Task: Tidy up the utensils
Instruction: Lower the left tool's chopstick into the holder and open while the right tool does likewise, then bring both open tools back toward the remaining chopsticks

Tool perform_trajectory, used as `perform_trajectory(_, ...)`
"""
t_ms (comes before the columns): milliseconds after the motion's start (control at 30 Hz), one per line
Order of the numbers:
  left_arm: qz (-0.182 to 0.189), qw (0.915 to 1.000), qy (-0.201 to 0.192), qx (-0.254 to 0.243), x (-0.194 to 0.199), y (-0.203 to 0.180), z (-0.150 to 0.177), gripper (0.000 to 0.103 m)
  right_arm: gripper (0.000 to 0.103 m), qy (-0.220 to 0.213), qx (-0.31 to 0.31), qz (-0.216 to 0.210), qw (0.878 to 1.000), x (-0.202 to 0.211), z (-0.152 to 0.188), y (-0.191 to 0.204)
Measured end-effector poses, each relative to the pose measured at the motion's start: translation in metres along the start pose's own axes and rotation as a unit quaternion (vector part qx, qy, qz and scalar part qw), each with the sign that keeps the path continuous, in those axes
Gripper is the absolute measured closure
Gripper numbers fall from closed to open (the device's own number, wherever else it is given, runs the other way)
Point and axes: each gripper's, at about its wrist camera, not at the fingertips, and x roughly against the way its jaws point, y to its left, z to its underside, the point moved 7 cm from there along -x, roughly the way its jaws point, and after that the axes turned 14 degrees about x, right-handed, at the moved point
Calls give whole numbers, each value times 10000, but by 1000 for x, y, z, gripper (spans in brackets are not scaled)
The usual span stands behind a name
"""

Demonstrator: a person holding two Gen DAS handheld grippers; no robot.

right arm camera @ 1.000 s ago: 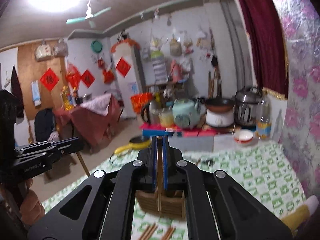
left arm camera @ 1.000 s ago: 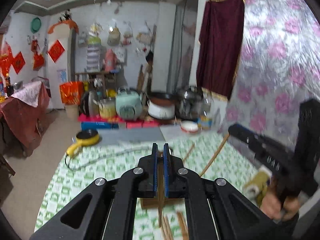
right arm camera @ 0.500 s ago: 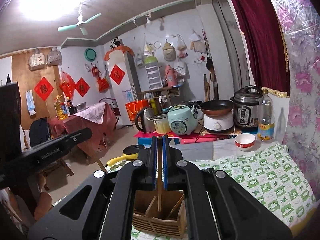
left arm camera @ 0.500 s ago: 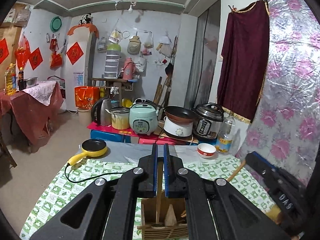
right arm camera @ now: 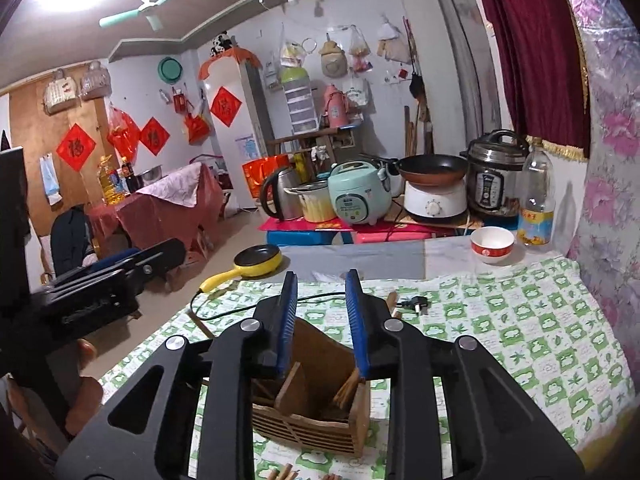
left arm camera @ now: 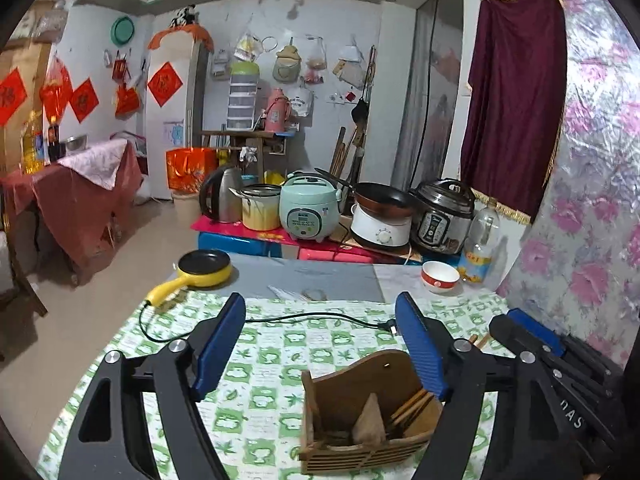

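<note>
- Left gripper point(left arm camera: 320, 344): jaws have just been opening and stand spread wide, nothing between the pads. The wooden chopstick holder point(left arm camera: 360, 412) sits on the checked tablecloth point(left arm camera: 272, 344) below and slightly right of its centre line.
- Chopsticks point(left arm camera: 412, 404) lean in the holder's right compartment, long axes tilted up toward the right.
- Right gripper point(right arm camera: 322, 316): jaws have just been parting, a narrow gap, empty; the holder is directly beneath them.
- More loose chopsticks point(right arm camera: 282, 474) lie on the cloth near the right gripper, so I judge that hand better placed to fetch them.
</note>
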Motion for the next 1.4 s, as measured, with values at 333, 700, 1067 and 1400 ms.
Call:
perform_trajectory(333,-228,9996,-98,111,10,8,-5,6,54,-154,-1,128,9998,13,-3,-5)
perform_trajectory(700,-455,9989,17,75,5,10,-1,6,35,-160,7,242,9996,15,-1,-7)
perform_trajectory(1067,-684,9973,-96,-235,34,4,18,6,25,-230,130,325,9991,53,8,6)
perform_trajectory(1400,-722,9970,-112,-271,60,29,70,6,11,65,280,298,9991,75,57,16)
